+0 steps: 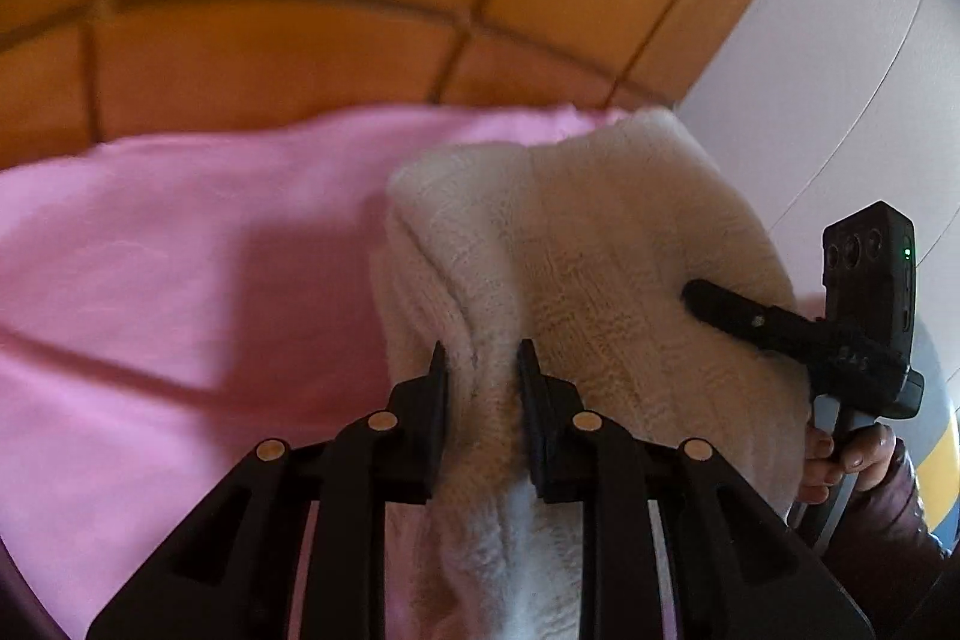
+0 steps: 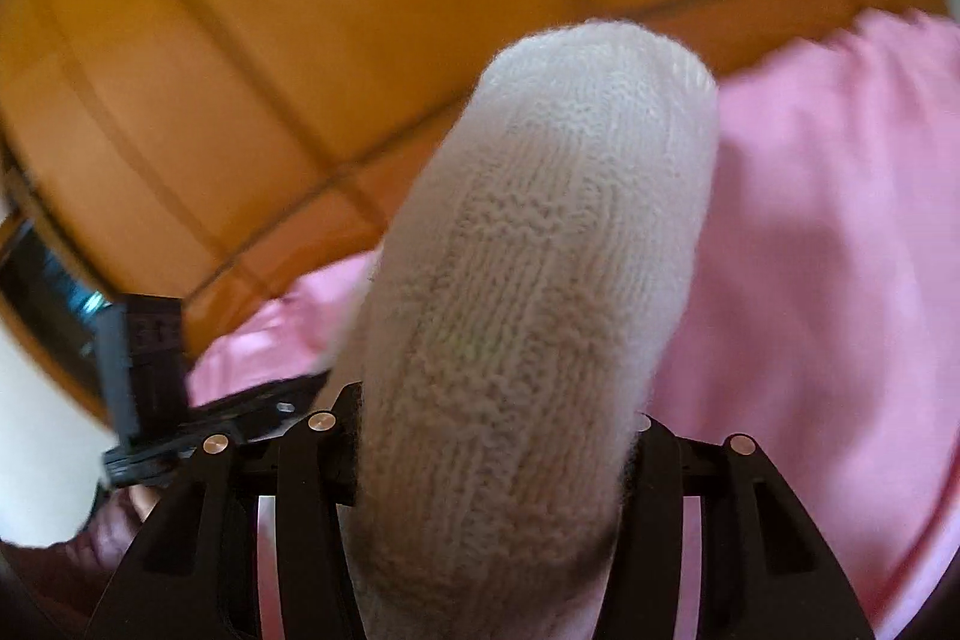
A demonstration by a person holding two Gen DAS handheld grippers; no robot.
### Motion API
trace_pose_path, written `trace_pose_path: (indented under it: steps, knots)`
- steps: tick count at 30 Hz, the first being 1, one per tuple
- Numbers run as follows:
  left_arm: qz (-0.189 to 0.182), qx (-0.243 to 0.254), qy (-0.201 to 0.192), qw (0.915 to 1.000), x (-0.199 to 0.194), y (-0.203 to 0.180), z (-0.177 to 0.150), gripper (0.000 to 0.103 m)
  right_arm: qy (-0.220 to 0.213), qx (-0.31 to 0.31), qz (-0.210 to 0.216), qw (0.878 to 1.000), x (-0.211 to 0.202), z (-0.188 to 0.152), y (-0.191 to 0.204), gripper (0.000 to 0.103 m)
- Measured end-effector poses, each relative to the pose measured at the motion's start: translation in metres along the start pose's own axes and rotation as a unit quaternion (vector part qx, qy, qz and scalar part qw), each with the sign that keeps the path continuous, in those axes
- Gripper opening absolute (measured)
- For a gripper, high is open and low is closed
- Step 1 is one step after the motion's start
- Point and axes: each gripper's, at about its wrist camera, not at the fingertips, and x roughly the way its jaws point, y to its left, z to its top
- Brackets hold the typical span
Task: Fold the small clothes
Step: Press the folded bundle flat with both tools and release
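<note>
From the left wrist, we see our left claw [image 1: 482,358] pinching a bunched ridge of a cream knitted garment [image 1: 576,244], which fills the middle of the view and is lifted above a pink cloth [image 1: 180,280] spreading toward nine o'clock. At three o'clock the right claw [image 1: 699,295] reaches into the same knit, with a hand [image 1: 840,460] on its handle. Wooden panels [image 1: 270,58] fill twelve o'clock.

From the right wrist, the garment [image 2: 540,250] rises from six toward twelve o'clock and hides our right claw's tips; its arms stand pressed against the thick fold, so we judge it gripped. The left claw's body [image 2: 150,370] sits at eight o'clock.

We judge the knit soft, light, stretchy and floppy, not fragile or slippery. It is best taken at edges or corners, since mid-fabric pinches bunch it.
</note>
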Motion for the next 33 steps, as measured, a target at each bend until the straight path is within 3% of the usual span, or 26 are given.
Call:
trace_pose_path:
  steps: [2,3,5,8,11,13,17,19,20,22,24,25,29,33]
  knots:
    - [0.034,0.017,0.038,0.9986,0.04,-0.009,-0.003,0.021,0.024,0.028,-0.051,0.998,0.017,-0.012,-0.036,0.057]
    - [0.045,0.019,0.054,0.9974,0.055,-0.009,-0.007,0.023,0.031,0.042,-0.055,0.997,0.022,-0.019,-0.047,0.059]
    - [0.064,0.026,0.048,0.9964,0.068,-0.011,-0.012,0.029,0.013,0.07,-0.054,0.996,0.023,-0.029,-0.06,0.076]
    - [0.068,0.014,0.038,0.9968,0.056,-0.01,-0.008,0.03,-0.002,0.064,-0.078,0.995,0.013,-0.029,-0.049,0.085]
    - [0.068,0.013,0.007,0.9975,0.028,-0.016,-0.011,0.031,-0.033,0.012,-0.145,0.989,-0.016,-0.025,-0.034,0.085]
    - [0.076,0.022,-0.025,0.9966,0.014,-0.019,-0.011,0.028,-0.057,-0.017,-0.156,0.986,-0.038,-0.018,-0.026,0.083]
    - [0.071,0.037,-0.033,0.9962,0.001,-0.027,-0.023,0.027,-0.068,-0.058,-0.161,0.983,-0.057,-0.019,0.002,0.057]
    - [0.104,0.052,-0.008,0.9932,0.017,-0.031,-0.029,0.029,-0.046,-0.071,-0.169,0.982,-0.051,-0.033,0.012,0.049]
    - [0.121,0.051,0.016,0.9912,0.035,-0.029,-0.029,0.029,-0.023,-0.077,-0.187,0.979,-0.036,-0.046,0.016,0.049]
    - [0.139,0.036,0.029,0.9892,0.046,-0.019,-0.031,0.038,-0.002,-0.089,-0.217,0.972,-0.016,-0.065,0.018,0.049]
    - [0.138,0.015,0.024,0.99,0.046,-0.013,-0.029,0.041,-0.023,-0.147,-0.29,0.945,0.003,-0.086,0.034,0.05]
    - [0.139,0.01,0.022,0.99,0.043,-0.014,-0.028,0.041,-0.03,-0.153,-0.305,0.94,0.004,-0.088,0.039,0.051]
    - [0.151,0.011,-0.001,0.9884,0.018,-0.02,-0.027,0.043,-0.038,-0.128,-0.294,0.947,-0.008,-0.081,0.041,0.054]
    - [0.171,0.025,-0.037,0.9842,-0.011,-0.03,-0.034,0.057,-0.048,-0.107,-0.268,0.956,-0.032,-0.082,0.045,0.067]
